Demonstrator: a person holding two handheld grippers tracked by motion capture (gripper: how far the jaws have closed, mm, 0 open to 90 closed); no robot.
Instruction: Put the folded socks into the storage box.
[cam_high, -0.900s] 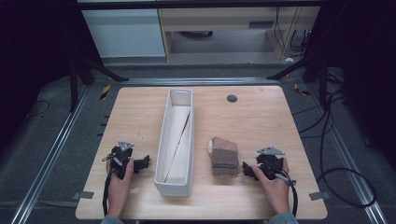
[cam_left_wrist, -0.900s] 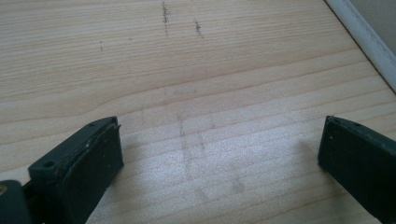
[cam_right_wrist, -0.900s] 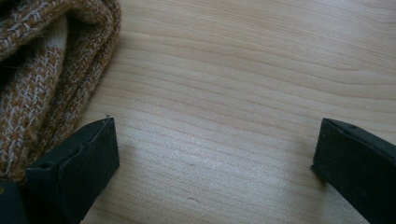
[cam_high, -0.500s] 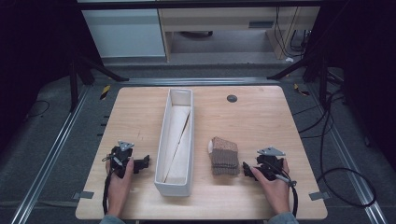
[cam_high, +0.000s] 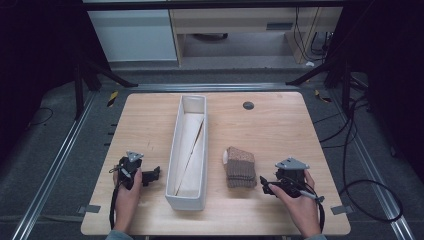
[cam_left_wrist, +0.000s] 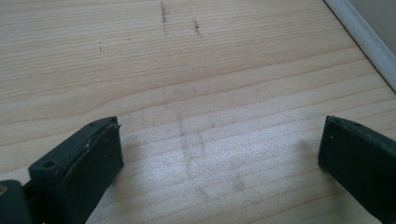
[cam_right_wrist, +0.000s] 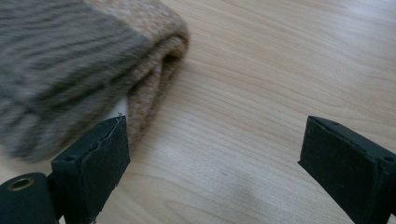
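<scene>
Wooden tabletop (cam_high: 280, 125), folded sock (cam_high: 240, 166) just right of the white bin (cam_high: 187, 150). Right gripper (cam_high: 265, 184) beside sock, left gripper (cam_high: 152, 175) idle; both jaws wide, empty. Next: straddle sock, close.

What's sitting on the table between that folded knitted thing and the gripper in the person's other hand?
In the high view, a long white tray stands between the folded knitted cloth and the left gripper. Otherwise there is only bare wooden tabletop.

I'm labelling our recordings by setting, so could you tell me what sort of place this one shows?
Probably a lab or workshop recording station, not a home: a bare wooden table stands on metal floor rails, with loose cables trailing over dark matting and plain cabinets behind.
</scene>
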